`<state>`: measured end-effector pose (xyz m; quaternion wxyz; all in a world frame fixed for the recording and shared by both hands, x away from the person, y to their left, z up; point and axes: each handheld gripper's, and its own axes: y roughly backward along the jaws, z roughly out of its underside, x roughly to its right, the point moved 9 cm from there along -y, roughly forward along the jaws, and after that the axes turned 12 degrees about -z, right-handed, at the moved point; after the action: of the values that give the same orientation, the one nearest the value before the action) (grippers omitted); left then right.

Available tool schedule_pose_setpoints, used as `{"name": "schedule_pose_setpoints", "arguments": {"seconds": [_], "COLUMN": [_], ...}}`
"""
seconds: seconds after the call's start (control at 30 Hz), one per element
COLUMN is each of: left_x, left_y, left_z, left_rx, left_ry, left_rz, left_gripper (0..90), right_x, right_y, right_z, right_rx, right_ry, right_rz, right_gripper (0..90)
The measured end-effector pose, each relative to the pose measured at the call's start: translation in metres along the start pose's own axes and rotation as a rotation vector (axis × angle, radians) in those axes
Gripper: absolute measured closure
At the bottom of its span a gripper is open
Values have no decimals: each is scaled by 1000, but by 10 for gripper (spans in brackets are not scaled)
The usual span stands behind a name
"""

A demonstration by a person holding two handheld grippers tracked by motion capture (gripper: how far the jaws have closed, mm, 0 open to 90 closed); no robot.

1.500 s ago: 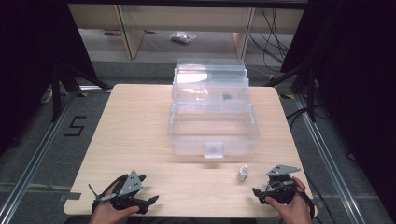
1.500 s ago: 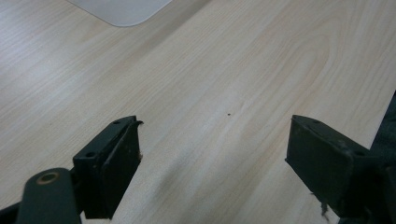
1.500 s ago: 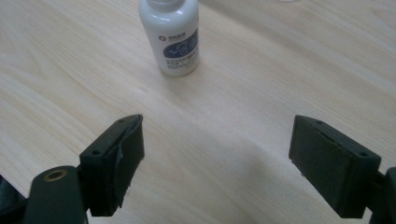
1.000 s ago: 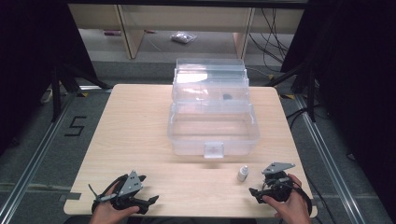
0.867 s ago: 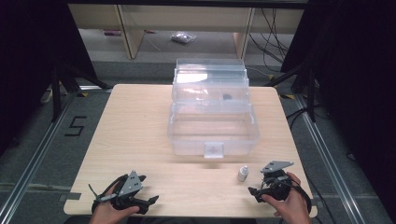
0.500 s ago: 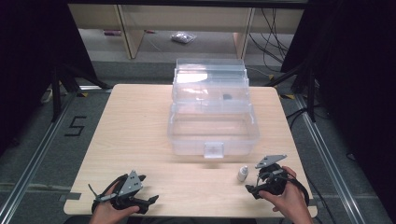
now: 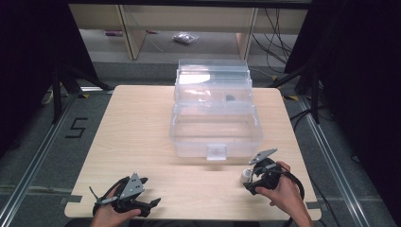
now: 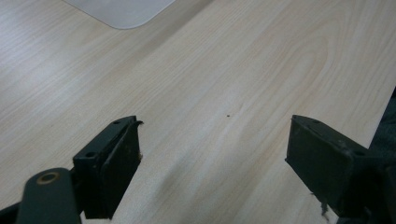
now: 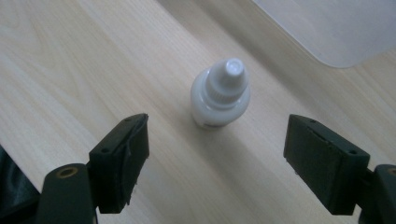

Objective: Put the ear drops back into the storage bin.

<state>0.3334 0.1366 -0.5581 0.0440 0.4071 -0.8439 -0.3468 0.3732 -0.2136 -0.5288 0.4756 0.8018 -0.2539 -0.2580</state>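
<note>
Right fingers point(image 9: 140, 140) apart, just been closing, ungripped | small white plastic dropper bottle point(image 9: 220, 94) upright at 12 o'clock between them | left fingers point(image 8: 122, 154) released over pale wooden surface point(image 8: 233, 70)

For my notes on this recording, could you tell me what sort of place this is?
Probably a lab recording bench: a bare wooden table ringed by dark curtains, cables trailing on the floor behind, and a taped floor number beside it.
</note>
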Motion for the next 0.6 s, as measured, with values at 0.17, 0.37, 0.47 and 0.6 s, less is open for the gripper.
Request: {"name": "schedule_pose_setpoints", "arguments": {"seconds": [0.17, 0.37, 0.47, 0.6], "left_x": [1, 0, 0, 1], "left_y": [0, 0, 0, 0], "left_z": [0, 0, 0, -1], "left_rx": [0, 0, 1, 8], "left_ry": [3, 3, 3, 14], "left_rz": [0, 0, 0, 3], "left_gripper": [171, 171, 171, 171], "right_x": [6, 8, 9, 9], "right_y": [-7, -12, -14, -17], "right_z": [-5, -10, -12, -14], "right_rx": [-23, -59, -58, -71], "right_ry": [38, 38, 45, 45], "right_rz": [-2, -7, -2, -8], "right_gripper": [257, 296, 317, 352]}}
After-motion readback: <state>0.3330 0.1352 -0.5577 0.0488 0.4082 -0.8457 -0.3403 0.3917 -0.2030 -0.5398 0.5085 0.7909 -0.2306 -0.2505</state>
